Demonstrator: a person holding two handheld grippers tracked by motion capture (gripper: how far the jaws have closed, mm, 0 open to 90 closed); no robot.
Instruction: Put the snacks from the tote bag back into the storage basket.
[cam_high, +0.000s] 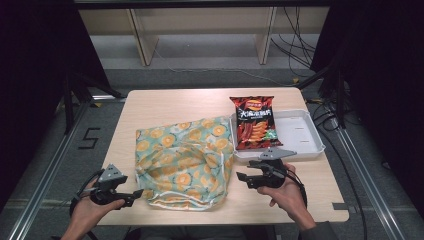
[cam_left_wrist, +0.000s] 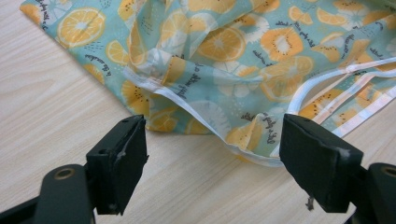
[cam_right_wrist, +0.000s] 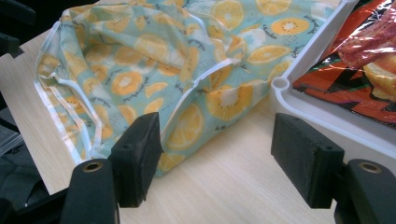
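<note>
While both hands hover at the near edge of the table (cam_high: 150, 102), a person prepares to work a cloth bag open.

Bag: a drawstring bag (cam_high: 185, 160) printed with orange slices lies crumpled at the middle of the table, its white-trimmed mouth toward the person, its far right corner touching the tray.

Left gripper: the left gripper (cam_high: 136, 194) rests just beside the bag's near left corner, jaws spread wide and holding nothing; in the left gripper view the white hem (cam_left_wrist: 154, 91) and the loose cord (cam_left_wrist: 327, 88) lie just ahead of the pads.

Right gripper: the right gripper (cam_high: 241, 179) sits just off the bag's right side, near the tray's front wall, jaws likewise apart and empty.

Tray: a white tray (cam_high: 305, 145) stands at the right of the table with a red crisp packet (cam_high: 254, 122) lying in it, the packet's top overhanging the far rim.

Step in hand: judging by the layout, the mouth is about to be opened, probably so the packet can go in.

Doing it well: each gripper should likely pinch a single layer of the hem, on opposite sides of the mouth, rather than both layers together or the cord alone; lifting and parting gently would avoid dragging the bag against the tray.
</note>
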